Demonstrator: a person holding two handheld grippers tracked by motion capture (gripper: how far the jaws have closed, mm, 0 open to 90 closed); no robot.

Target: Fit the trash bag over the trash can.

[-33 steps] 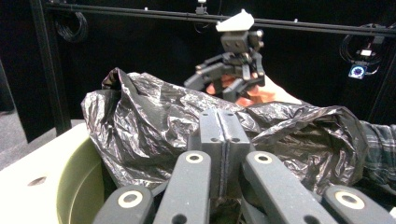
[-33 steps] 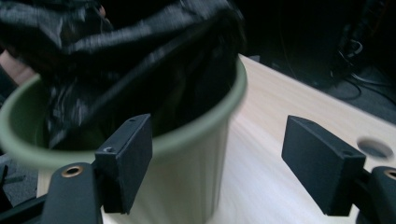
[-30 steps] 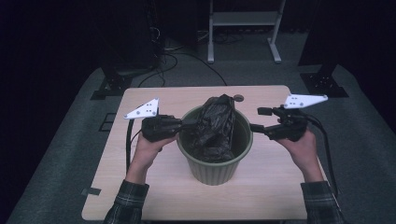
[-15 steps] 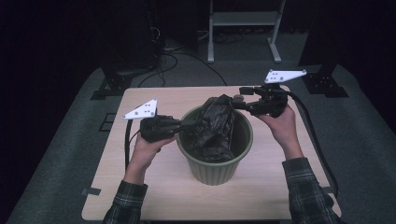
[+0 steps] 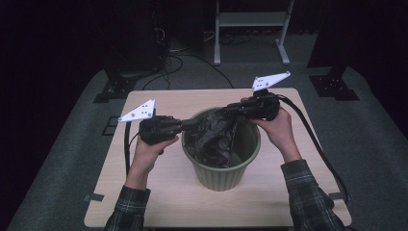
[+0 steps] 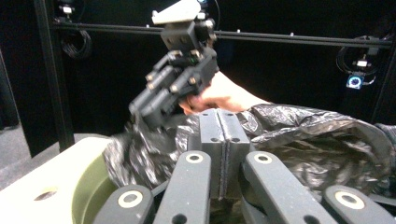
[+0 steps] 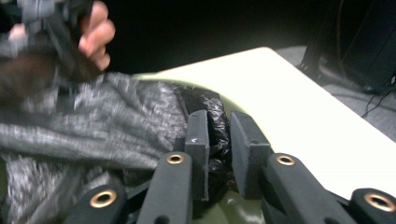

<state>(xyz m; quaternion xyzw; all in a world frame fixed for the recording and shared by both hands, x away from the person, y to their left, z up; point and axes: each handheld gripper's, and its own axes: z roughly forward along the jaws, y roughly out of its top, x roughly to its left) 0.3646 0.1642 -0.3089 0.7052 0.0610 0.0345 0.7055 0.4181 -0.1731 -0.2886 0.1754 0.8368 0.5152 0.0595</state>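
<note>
A green bin (image 5: 222,171) stands mid-table with a crumpled black plastic bag (image 5: 211,137) bulging out of it. My left gripper (image 5: 192,126) reaches in from the left rim and is shut on the bag's edge; in the left gripper view its jaws (image 6: 223,122) are pressed together against the bag (image 6: 322,135). My right gripper (image 5: 231,109) is at the bin's back rim. Its jaws (image 7: 219,128) stand slightly apart with a fold of the bag (image 7: 93,126) in the gap. The left gripper view shows the right gripper (image 6: 142,109) tilted down onto the bag.
The wooden table (image 5: 159,197) has bare surface in front of and beside the bin. Cables (image 5: 322,149) trail from both grippers. A metal stand (image 5: 250,29) and dark equipment sit on the floor behind the table.
The right gripper has swung from the bin's right side up and leftward to the back rim, onto the bag. The left gripper has stayed at the left rim.
</note>
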